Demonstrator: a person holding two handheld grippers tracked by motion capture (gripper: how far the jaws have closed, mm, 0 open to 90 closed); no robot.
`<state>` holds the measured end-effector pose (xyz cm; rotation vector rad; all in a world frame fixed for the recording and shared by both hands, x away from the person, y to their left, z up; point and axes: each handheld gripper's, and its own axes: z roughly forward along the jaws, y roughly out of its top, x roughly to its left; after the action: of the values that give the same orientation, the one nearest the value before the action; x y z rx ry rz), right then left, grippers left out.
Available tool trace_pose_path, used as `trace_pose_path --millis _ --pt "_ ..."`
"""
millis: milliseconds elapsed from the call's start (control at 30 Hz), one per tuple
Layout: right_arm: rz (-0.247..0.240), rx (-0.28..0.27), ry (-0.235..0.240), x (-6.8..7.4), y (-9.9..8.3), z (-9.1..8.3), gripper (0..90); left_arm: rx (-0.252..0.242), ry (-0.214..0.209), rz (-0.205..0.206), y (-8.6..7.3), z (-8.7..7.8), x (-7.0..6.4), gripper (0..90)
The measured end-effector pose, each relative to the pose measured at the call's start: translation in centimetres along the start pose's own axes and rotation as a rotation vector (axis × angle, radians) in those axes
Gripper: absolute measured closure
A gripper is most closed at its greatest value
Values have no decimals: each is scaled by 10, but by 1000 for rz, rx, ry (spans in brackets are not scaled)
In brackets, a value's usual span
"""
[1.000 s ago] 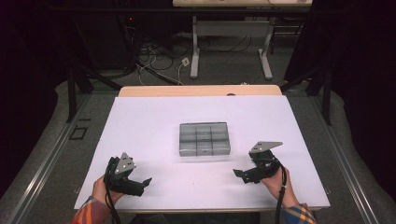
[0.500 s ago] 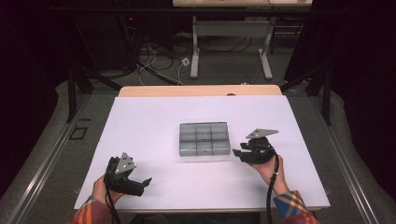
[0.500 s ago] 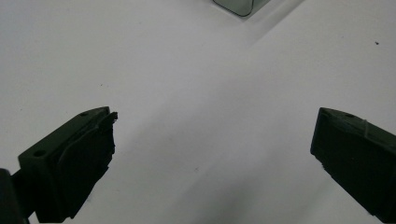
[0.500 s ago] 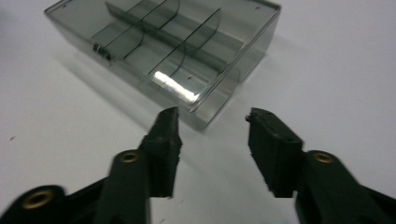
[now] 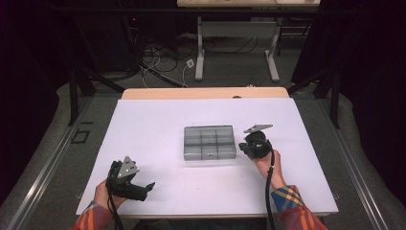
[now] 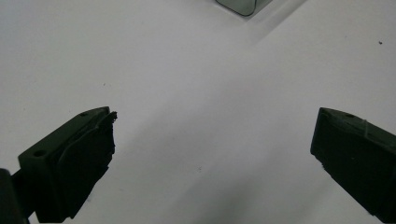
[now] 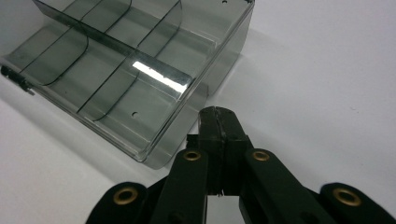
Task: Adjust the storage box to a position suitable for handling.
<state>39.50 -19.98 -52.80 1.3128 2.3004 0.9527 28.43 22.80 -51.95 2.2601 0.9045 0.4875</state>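
Organizer box point(image 5: 209, 142), clear, mid-table in my high view; right gripper point(image 5: 252, 146) just beside its right end, left gripper point(image 5: 136, 188) well apart, nearer me. Left gripper view: jaws wide, empty. Right gripper view: jaws pressed together, gripping nothing, at the box corner point(image 7: 154, 154).

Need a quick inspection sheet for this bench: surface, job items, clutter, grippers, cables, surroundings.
Surface: white tabletop, bare apart from the box.
Job's things: clear divided box mid-table, compartments empty.
Clutter: nothing seen.
Grippers: left hand-held gripper open, low over the near left of the surface; right hand-held gripper shut, tips at the box's right side.
Cables: one black cable trails from the right gripper.
Surroundings: dark curtains, table legs, loose floor wiring behind.
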Motion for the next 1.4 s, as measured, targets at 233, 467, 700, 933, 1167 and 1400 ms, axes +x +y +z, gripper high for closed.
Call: trace_pose_path --millis 233,467,700,933,1167,1400 --pt "-8 36 1 4 2 11 900 -12 16 3 -1 1 0 0" --pt "-9 33 -1 8 3 13 900 -14 18 4 0 1 0 0" --pt "-12 18 -7 10 3 13 900 2 7 5 1 1 0 0" --pt "-17 14 4 15 4 15 900 1 9 5 0 1 0 0" --pt "-23 16 11 19 5 17 900 -2 2 3 0 2 0 0" --pt "-27 13 15 19 8 17 900 -9 10 6 0 3 0 0"
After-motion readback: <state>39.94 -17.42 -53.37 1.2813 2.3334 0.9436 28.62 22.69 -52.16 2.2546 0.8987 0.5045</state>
